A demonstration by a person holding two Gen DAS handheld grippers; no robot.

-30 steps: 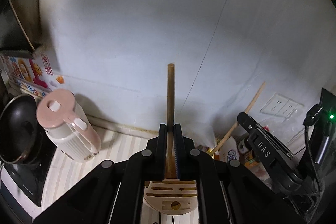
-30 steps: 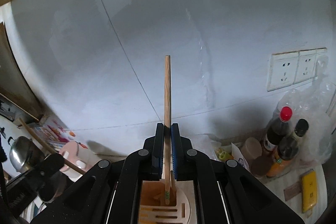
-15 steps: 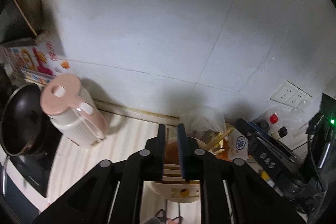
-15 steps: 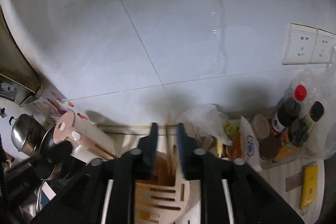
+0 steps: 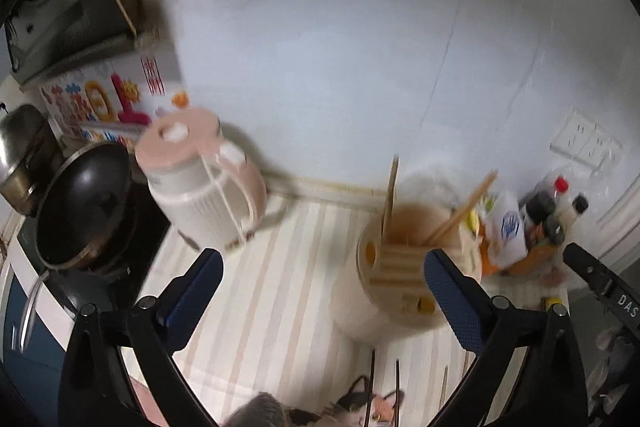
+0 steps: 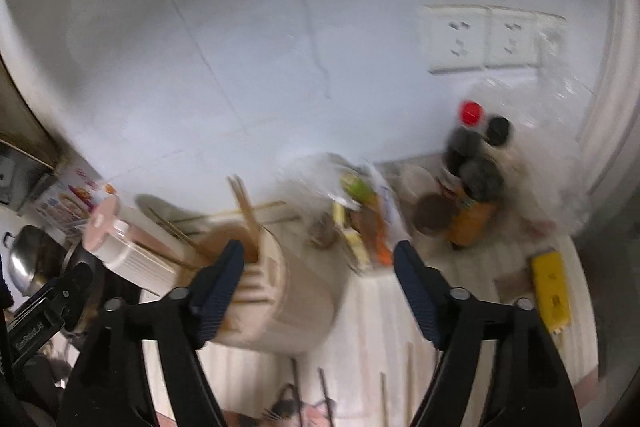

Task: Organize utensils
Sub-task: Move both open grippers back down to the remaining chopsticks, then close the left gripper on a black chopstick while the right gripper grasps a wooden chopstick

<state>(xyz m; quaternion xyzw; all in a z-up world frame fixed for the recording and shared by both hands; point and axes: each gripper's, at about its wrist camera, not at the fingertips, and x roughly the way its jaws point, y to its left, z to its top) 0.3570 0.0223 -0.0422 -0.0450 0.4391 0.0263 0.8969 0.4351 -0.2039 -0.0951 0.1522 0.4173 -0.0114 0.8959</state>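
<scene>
A cream utensil holder (image 5: pixel 404 287) with a slotted top stands on the striped counter; it also shows in the right wrist view (image 6: pixel 276 303). Wooden chopsticks (image 5: pixel 390 195) stand in it, and in the right wrist view they (image 6: pixel 246 211) lean out of its mouth. My left gripper (image 5: pixel 324 291) is open and empty, up and to the left of the holder. My right gripper (image 6: pixel 320 287) is open and empty, above the holder's right side. Several more chopsticks (image 6: pixel 384 399) lie on the counter below, also seen in the left wrist view (image 5: pixel 396 391).
A pink-lidded jug (image 5: pixel 200 187) stands left, with a black wok (image 5: pixel 84 203) and a steel pot (image 5: pixel 20 151) beyond. Sauce bottles (image 6: pixel 472 187), snack packets (image 6: pixel 360 223) and a yellow packet (image 6: pixel 550 291) crowd the right. Wall sockets (image 6: pixel 484 39) are above.
Both grippers let go of their chopsticks into the holder, opened wide and drew back and up. Both views are blurred by motion.
</scene>
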